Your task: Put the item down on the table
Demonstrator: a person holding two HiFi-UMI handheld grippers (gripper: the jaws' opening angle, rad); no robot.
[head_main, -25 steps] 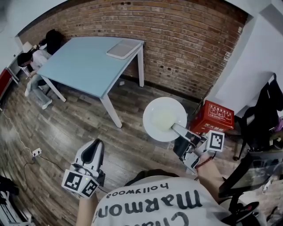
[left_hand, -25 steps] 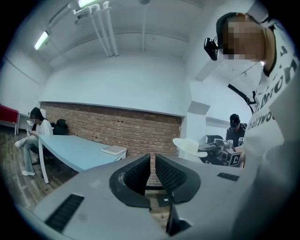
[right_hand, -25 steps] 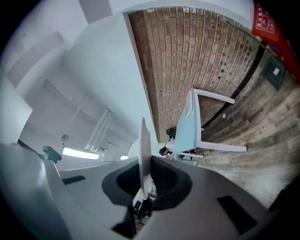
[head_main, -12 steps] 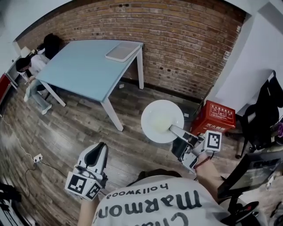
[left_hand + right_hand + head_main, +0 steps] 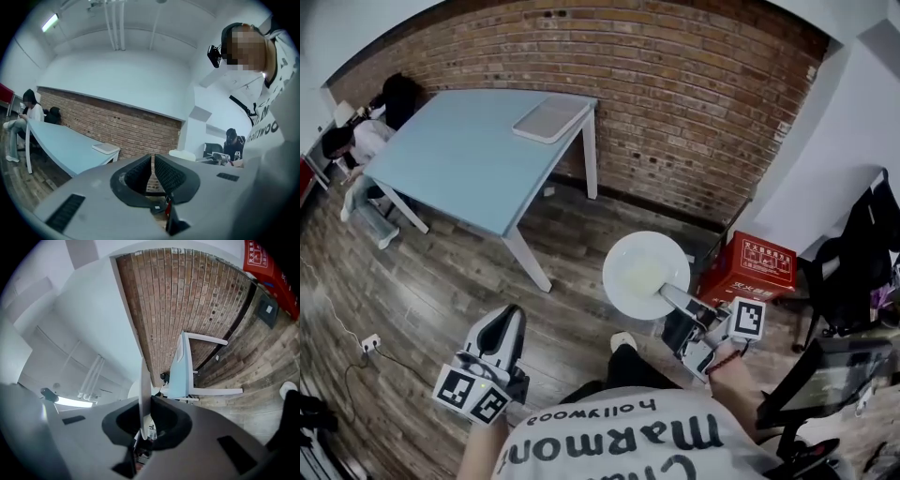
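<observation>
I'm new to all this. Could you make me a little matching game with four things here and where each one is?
Things:
1. white plate
2. grey tray
3. red box
4. left gripper

Places or states:
A. on the floor
B. holding nothing
C. on the blue table, at its corner
D. edge clamped in the right gripper

Pairs: 1-D, 2-C, 3-A, 4-B

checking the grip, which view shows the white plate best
Head view: the whole round plate shows, the right gripper pinching its rim. The right gripper view shows only its thin edge between the jaws; the left gripper view, at most a pale sliver.
</observation>
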